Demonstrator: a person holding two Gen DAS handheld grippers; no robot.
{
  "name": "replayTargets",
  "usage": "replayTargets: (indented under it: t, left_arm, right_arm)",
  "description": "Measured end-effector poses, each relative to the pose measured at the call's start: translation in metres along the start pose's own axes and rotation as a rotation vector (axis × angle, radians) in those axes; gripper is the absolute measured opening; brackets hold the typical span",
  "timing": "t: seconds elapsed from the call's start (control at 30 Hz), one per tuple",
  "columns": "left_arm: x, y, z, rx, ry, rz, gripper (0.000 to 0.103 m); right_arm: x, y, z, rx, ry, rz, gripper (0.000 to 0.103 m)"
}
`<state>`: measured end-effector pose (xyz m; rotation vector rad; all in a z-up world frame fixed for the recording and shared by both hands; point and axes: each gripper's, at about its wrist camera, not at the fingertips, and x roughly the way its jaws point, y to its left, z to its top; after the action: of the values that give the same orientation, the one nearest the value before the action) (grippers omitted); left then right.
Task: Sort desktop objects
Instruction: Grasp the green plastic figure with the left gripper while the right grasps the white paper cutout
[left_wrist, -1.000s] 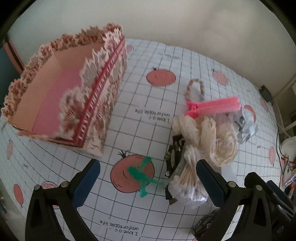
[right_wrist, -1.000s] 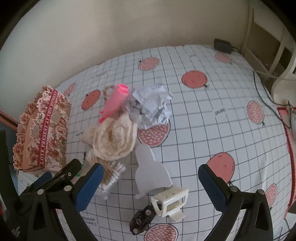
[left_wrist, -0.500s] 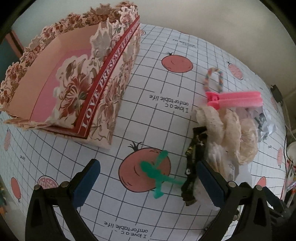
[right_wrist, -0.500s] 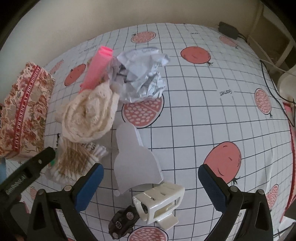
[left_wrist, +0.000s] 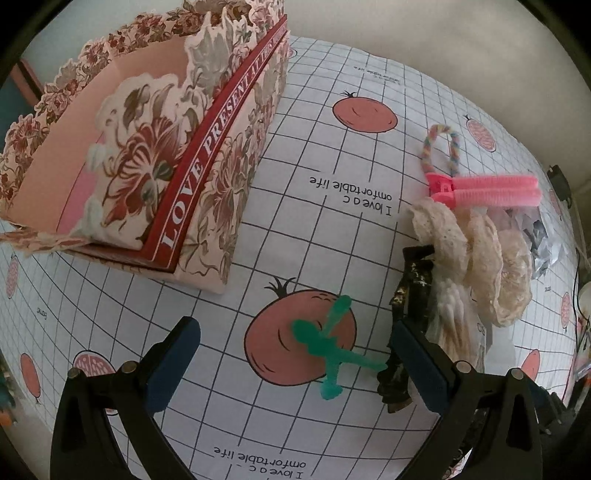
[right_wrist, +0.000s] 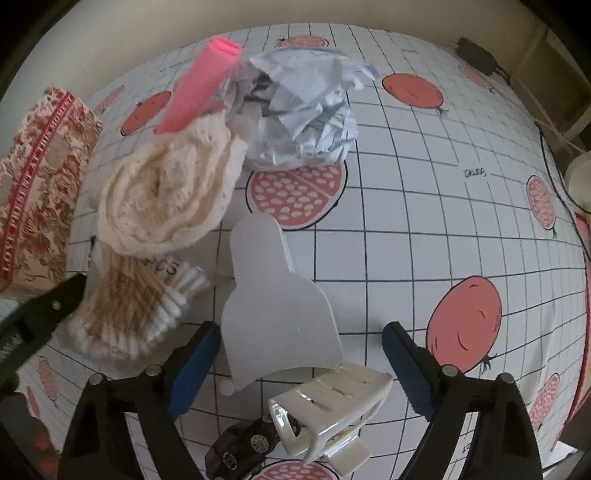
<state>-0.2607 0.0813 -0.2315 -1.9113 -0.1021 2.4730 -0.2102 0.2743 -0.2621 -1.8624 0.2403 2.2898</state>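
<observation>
The floral box (left_wrist: 207, 155) sits far left on the tabletop (left_wrist: 332, 229), open at the top, the likely home for the sorted bits. Right of it is the jumble: a cream lace roll (right_wrist: 166, 199), crumpled paper (right_wrist: 303, 114), a bag of cotton swabs (right_wrist: 129, 314), a pink hair clip (left_wrist: 487, 188) with a rainbow hair tie (left_wrist: 441, 147) beyond it.

The right gripper (right_wrist: 299, 362) points steeply down, and its jaws have just been closing a little but are apart and grasping nothing. Between them lies a grey card cutout (right_wrist: 277, 295), flat, its long axis running away from the gripper. Nearer still, just below the fingertip line, is a white claw clip (right_wrist: 332, 410), lying on its side with its long axis across the jaws, resting against a small black toy car (right_wrist: 247, 443). The clip looks like this hand's target; it is glossy, slotted and hard, so it should take a pinch well.

The left gripper (left_wrist: 295, 358) is also released, empty, straddling a small green plastic piece (left_wrist: 328, 350) that lies on a printed tomato, nearer the right finger. A dark, glittery hair clip (left_wrist: 410, 317) crowds that right finger, touching or nearly so. The left hand is plainly the nearer one to the green piece and to the box.
</observation>
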Motion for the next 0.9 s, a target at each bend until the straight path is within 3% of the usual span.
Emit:
replayTargets:
  t: [0.2,0.4,0.5,0.9]
  left_arm:
    - [0.003,0.005,0.000,-0.001,0.006,0.005,0.103]
    - [0.008,0.008,-0.002,0.004,0.022,0.006,0.103]
    - [0.010,0.009,-0.002,0.013,0.030,0.008,0.103]
    - [0.018,0.019,-0.005,-0.006,0.056,0.026,0.103]
  right_arm:
    - [0.001,0.006,-0.001,-0.009,-0.019,-0.018,0.088]
    - [-0.007,0.011,-0.001,-0.020,-0.045,-0.014,0.061]
    - [-0.006,0.021,0.011,-0.024,-0.045,-0.010,0.061]
    - [-0.007,-0.005,0.035,0.048,-0.065,0.060,0.061]
